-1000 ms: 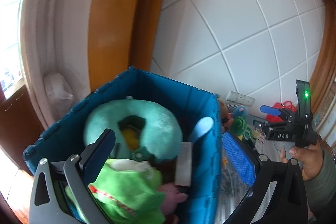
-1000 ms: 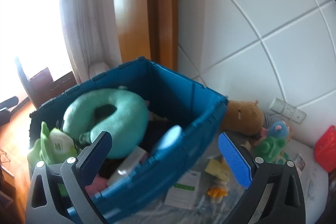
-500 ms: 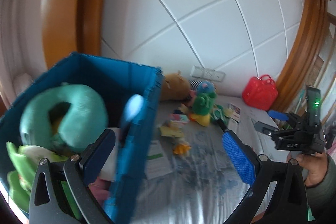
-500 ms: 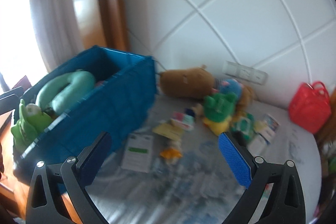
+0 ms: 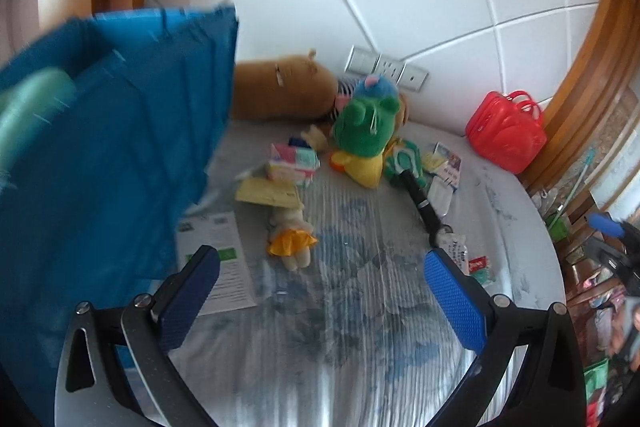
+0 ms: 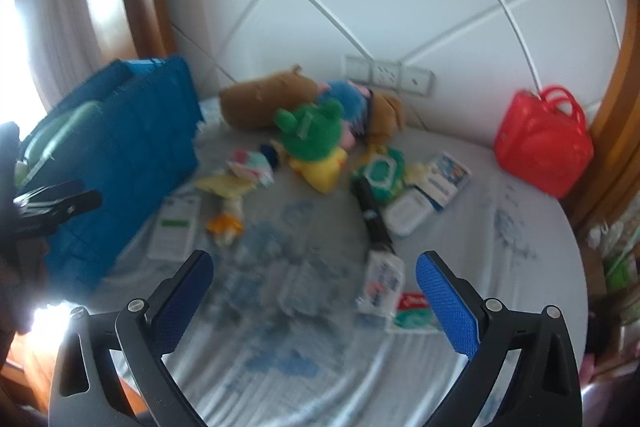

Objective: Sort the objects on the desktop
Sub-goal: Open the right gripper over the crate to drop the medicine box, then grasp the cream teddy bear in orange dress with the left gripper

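Blue bin (image 5: 120,147) sits at nine o'clock, a mint cushion (image 5: 28,107) poking out of it. Left gripper (image 5: 320,291) hangs over the table (image 5: 320,367), tongs spread wide, nothing between them. Just ahead lies a white leaflet (image 5: 224,259), then a small doll in a yellow skirt (image 5: 292,235). At twelve o'clock, a brown plush (image 5: 280,91) and a green plush (image 5: 364,127). A black tube (image 5: 420,203) lies at one o'clock. Right gripper (image 6: 316,299) is also agape and empty. Red bag (image 6: 540,143) stands at two o'clock.
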Demonstrator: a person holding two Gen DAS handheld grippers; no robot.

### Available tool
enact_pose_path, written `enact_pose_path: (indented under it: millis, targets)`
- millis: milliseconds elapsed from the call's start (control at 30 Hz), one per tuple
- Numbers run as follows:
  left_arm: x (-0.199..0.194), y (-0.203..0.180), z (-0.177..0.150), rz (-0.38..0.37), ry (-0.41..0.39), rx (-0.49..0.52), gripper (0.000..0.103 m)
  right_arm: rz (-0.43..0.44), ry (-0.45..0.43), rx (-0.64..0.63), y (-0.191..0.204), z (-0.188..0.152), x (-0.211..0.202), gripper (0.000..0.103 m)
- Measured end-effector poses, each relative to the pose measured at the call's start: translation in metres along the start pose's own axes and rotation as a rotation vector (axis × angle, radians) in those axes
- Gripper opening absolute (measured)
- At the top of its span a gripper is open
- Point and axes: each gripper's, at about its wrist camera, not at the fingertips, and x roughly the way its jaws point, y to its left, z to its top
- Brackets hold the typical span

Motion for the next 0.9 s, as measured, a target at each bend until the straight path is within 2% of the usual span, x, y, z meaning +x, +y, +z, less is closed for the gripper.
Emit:
enact_pose_path:
  millis: [100,367,500,633,700,733,767,900]
  targets:
    - [0.045,0.001,0.001,0.026,0.029,-0.006,0.103,-0.012,0.039,0.018,-0.022,-0.014,0.009,0.103]
    - [0.186,0.011,-0.007,0.105,0.197,0.014,0.103,-0.055,0.160,0.082,-0.054,-0.053,0.038,0.103]
    - [0.235,0.015,-0.011,0.150,0.250,0.031,0.103,-0.089,0.204,0.122,-0.070,-0.072,0.047,0.103]
    - [0.266,0.017,-0.013,0.206,0.278,0.028,0.101,-0.116,0.237,0.154,-0.082,-0.085,0.050,0.103]
    - [0.270,0.017,-0.013,0.231,0.279,0.024,0.076,-0.127,0.253,0.168,-0.088,-0.089,0.053,0.103]
    - [0.269,0.017,-0.013,0.245,0.281,0.025,0.056,-0.131,0.258,0.178,-0.092,-0.092,0.055,0.103]
    - [0.267,0.015,-0.013,0.268,0.277,0.036,0.042,-0.132,0.262,0.184,-0.095,-0.092,0.057,0.103]
    - [0.255,0.011,-0.018,0.265,0.272,0.072,0.035,-0.134,0.252,0.192,-0.100,-0.089,0.073,0.103]
